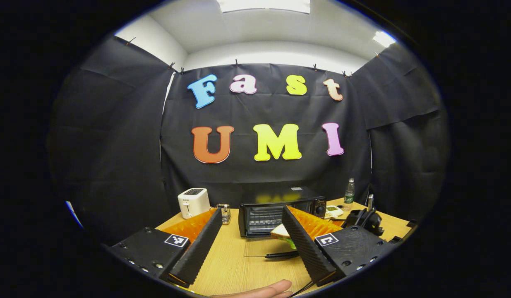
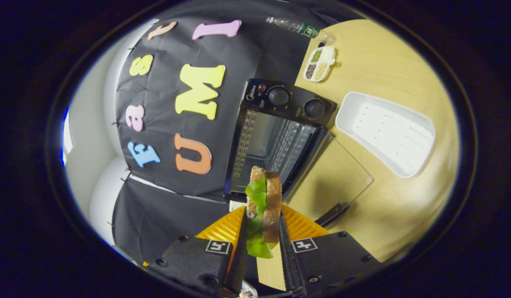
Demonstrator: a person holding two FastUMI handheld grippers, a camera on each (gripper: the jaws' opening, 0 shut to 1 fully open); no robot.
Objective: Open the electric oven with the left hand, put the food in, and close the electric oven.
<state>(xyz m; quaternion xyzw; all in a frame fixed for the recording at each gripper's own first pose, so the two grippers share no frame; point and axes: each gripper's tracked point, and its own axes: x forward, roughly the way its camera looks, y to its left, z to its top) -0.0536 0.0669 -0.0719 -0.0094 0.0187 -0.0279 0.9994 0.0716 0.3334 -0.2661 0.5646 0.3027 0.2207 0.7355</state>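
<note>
Tray (image 2: 387, 132) beside oven (image 2: 276, 132), toaster (image 1: 193, 202) opp side

Black oven (image 2: 280, 124) is showing dark knobs; sandwich (image 2: 261, 198) is showing brown bread and green lettuce; tray (image 2: 425, 132) is appearing white; table (image 2: 404, 62) is showing pale wood grain; toaster (image 1: 193, 203) is appearing white.

Right claw (image 2: 261, 244) grips sandwich (image 2: 262, 203) — oven (image 2: 276, 132) door open.

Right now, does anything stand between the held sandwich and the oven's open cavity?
Nothing visible does. The right gripper is shut on the sandwich just in front of the oven, whose glass door lies folded down flat on the table, leaving the rack bare.
</note>
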